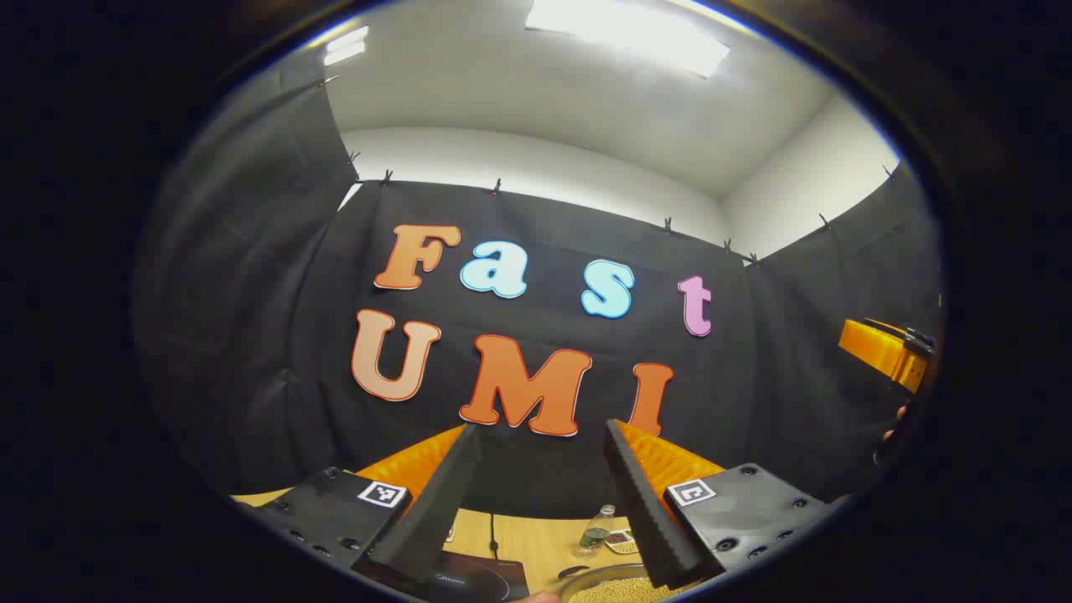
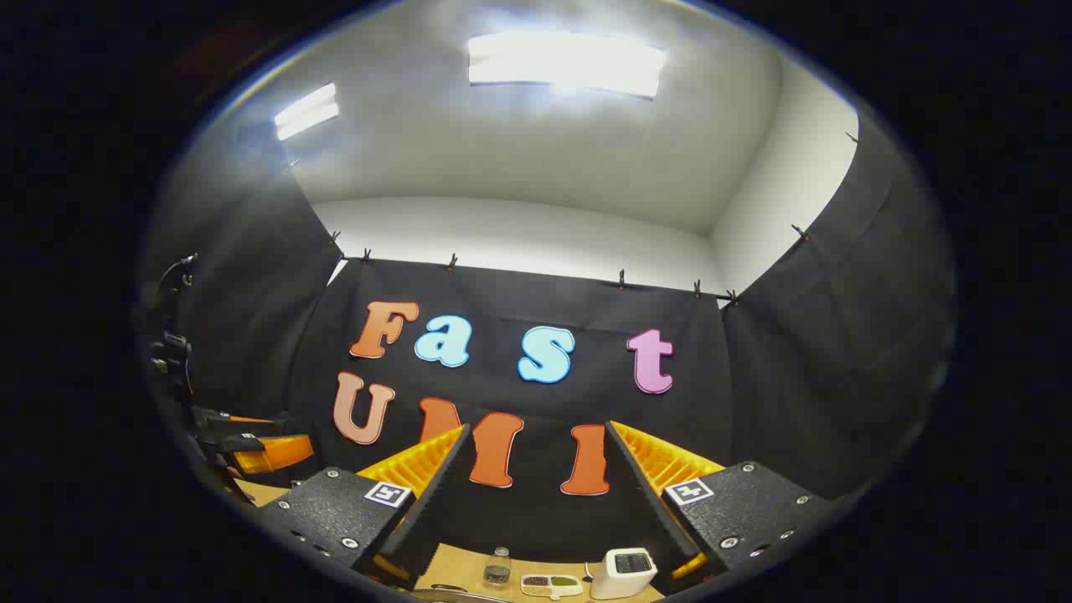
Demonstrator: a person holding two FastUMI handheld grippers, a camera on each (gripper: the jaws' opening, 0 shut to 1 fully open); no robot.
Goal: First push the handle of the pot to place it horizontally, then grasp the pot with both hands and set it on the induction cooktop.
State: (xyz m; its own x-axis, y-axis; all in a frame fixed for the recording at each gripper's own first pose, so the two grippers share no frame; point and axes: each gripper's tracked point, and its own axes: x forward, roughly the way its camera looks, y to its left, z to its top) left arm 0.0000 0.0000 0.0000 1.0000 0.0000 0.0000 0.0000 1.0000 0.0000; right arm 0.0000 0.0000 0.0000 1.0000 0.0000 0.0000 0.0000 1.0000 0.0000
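both grippers, left gripper [image 1: 540, 494] and right gripper [image 2: 536, 494], raised, spread wide, holding nothing

A: In the left gripper view, what lies on the table [image 1: 536, 544]?

B: The induction cooktop [image 1: 469, 578] sits low left, between the left gripper's [image 1: 540, 502] fingers. The pot [image 1: 615, 586] lies right of it, at the bottom edge. A bottle [image 1: 596, 529] stands behind the pot, a small dish [image 1: 621, 542] just beside it.

A: And the right gripper view?

B: Between the right gripper's [image 2: 536, 502] fingers, left to right: bottle [image 2: 497, 566], divided dish [image 2: 551, 585], small box-shaped device [image 2: 623, 573], all before the booth wall.
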